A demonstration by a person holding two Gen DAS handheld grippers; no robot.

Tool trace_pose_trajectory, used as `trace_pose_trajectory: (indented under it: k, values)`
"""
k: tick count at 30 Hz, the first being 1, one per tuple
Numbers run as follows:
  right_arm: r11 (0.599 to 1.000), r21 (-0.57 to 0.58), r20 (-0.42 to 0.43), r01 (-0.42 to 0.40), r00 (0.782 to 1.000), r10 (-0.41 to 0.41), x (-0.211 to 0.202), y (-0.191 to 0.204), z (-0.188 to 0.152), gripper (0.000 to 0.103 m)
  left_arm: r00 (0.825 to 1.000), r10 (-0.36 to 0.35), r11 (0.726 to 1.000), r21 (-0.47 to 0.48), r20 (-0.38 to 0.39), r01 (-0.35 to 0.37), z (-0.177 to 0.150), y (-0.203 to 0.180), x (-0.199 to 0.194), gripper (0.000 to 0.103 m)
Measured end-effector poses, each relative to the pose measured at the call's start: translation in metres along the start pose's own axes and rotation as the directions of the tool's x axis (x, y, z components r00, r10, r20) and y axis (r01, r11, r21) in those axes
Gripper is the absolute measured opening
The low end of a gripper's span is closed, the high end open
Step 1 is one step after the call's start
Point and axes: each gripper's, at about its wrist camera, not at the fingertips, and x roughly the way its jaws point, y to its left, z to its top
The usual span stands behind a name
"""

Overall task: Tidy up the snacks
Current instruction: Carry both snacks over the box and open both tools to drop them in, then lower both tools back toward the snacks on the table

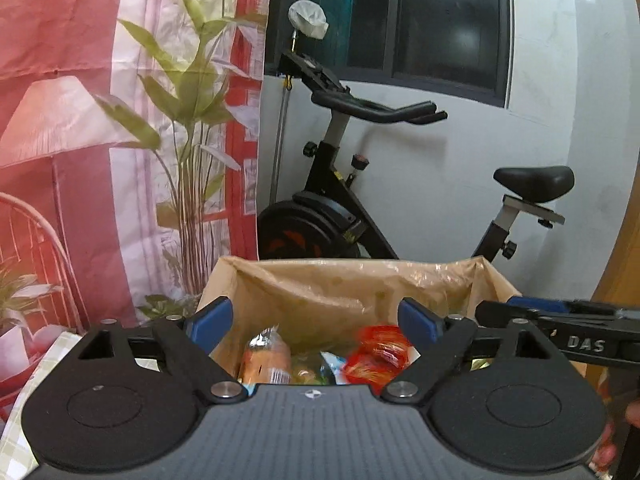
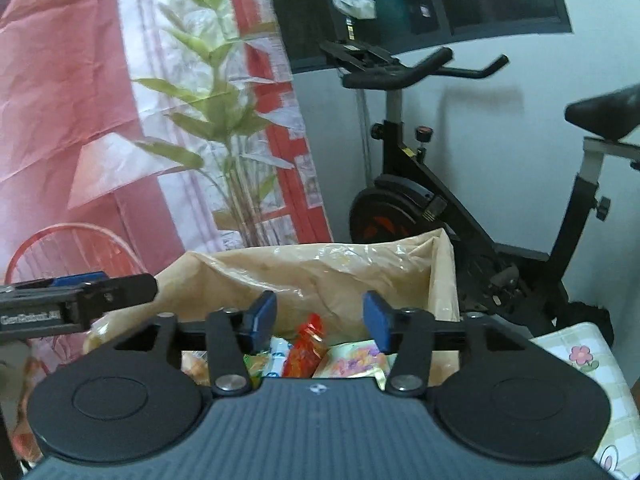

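Both grippers are the same build: matte black plastic with a ribbed grey deck and a tiny round logo. The left gripper (image 1: 314, 322) has blue finger pads (image 1: 212, 318), silver pivot screws (image 1: 224, 390) and big round black discs. The right gripper (image 2: 320, 320) carries white "DAS" lettering (image 1: 586, 344) on its side.

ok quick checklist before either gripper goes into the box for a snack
1. Left gripper open, holding nothing: ok.
2. Right gripper open, holding nothing: ok.
3. Cardboard box top open, plastic liner folded back: ok.
4. Red snack packet in view between the right fingers: ok.
5. Orange packet reachable by the left: cannot tell, partly hidden behind the gripper body.
6. The two grippers apart at the box: cannot tell, they sit close side by side.
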Motion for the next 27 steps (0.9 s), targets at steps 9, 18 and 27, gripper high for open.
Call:
trace_pose_trajectory:
  k: [9, 18, 27]
  values:
    - [0.994, -0.083, 0.011, -0.074, 0.997, 0.076, -0.031, 0.023, -0.011, 0.080, 0.999, 0.035, 0.998, 0.049, 0.016, -0.035, -0.018, 0.018, -0.038, 0.093]
    - [0.985, -0.104, 0.010, -0.140, 0.990, 0.142, -0.059, 0.044, -0.036, 0.080, 0.997, 0.081, 0.997, -0.005, -0.008, -0.081, -0.047, 0.060, -0.086, 0.093]
    - [0.963, -0.152, -0.039, -0.223, 0.975, 0.220, -0.085, 0.056, -0.077, 0.080, 0.984, 0.170, 0.983, -0.064, -0.061, -0.173, -0.090, 0.104, -0.128, 0.093]
